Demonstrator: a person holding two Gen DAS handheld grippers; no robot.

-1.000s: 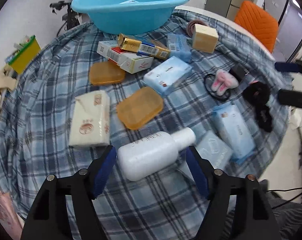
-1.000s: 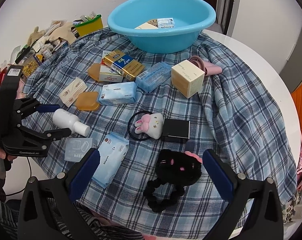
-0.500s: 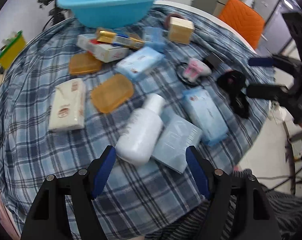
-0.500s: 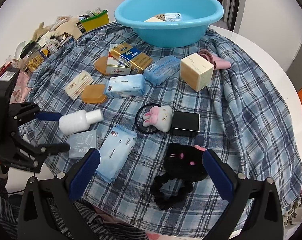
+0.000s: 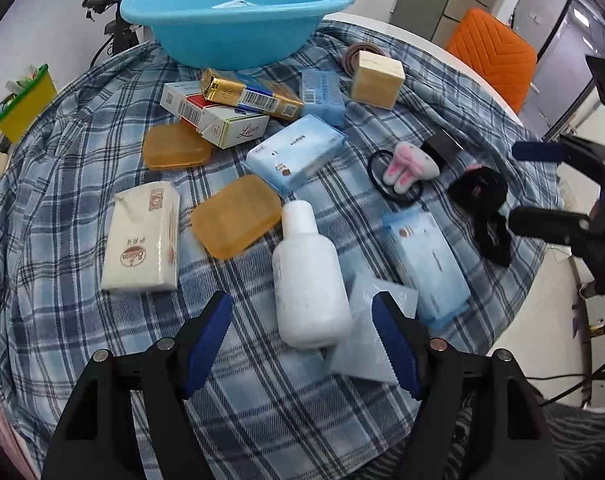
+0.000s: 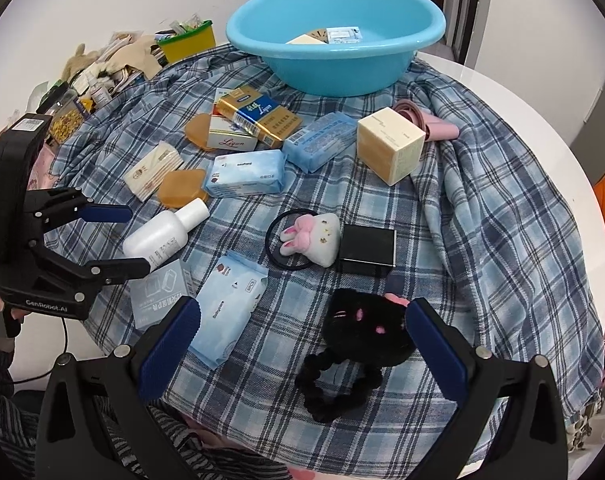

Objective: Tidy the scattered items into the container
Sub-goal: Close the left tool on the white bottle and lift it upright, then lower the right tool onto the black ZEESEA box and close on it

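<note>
Meanwhile, the half-open left gripper [image 5: 302, 340], swung round since a second ago, now straddles the base of the untouched white bottle [image 5: 308, 280], lying near the table's edge, while the wide-open right gripper [image 6: 302, 354] hovers empty, blue basin [image 5: 238, 36] far off.

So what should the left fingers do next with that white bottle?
Probably ease down and close on the white bottle. The left gripper is open with the bottle's base lying between its fingers, untouched, and the blue basin waits beyond.
</note>
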